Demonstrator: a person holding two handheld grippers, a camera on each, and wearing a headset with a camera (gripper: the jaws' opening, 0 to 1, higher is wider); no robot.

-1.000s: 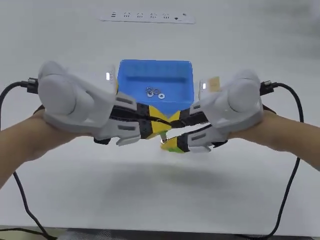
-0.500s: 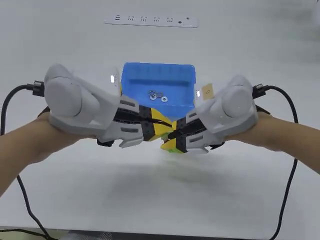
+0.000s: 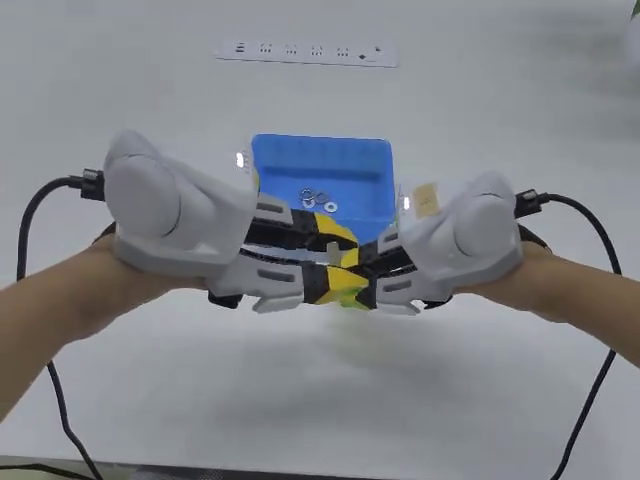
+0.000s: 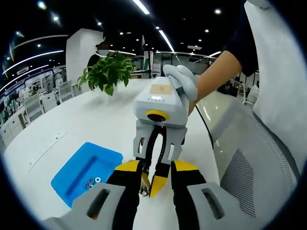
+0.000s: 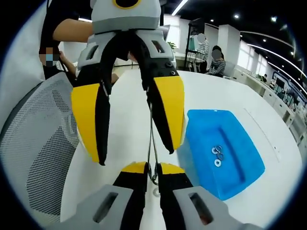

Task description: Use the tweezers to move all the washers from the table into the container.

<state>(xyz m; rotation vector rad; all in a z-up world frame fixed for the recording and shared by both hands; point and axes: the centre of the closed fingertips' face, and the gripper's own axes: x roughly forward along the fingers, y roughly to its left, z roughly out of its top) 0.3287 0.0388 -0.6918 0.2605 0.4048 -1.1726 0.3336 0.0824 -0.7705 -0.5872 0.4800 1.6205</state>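
White workbench (image 3: 320, 400): just before the blue container (image 3: 320, 165), the right gripper (image 5: 153, 168) pinches the tweezers (image 5: 151, 139), its tan label (image 3: 425, 196) unreadable. The left gripper (image 4: 157, 166), jaws spread, has drawn closer since a second ago. Three washers (image 3: 316, 200) lie inside the container, with a power strip (image 3: 305, 52) beyond it.

I see an open-plan office: a long white desk (image 3: 320, 400), a grey mesh-backed swivel chair (image 4: 249, 158), a leafy green potted plant (image 4: 106, 72), rows of ceiling strip lights (image 4: 144, 7), and people (image 5: 219, 62) further off.

Container (image 3: 320, 165) near wall hidden; tweezers (image 5: 151, 139) lower end buried (between right gripper's (image 5: 153, 169) jaws).
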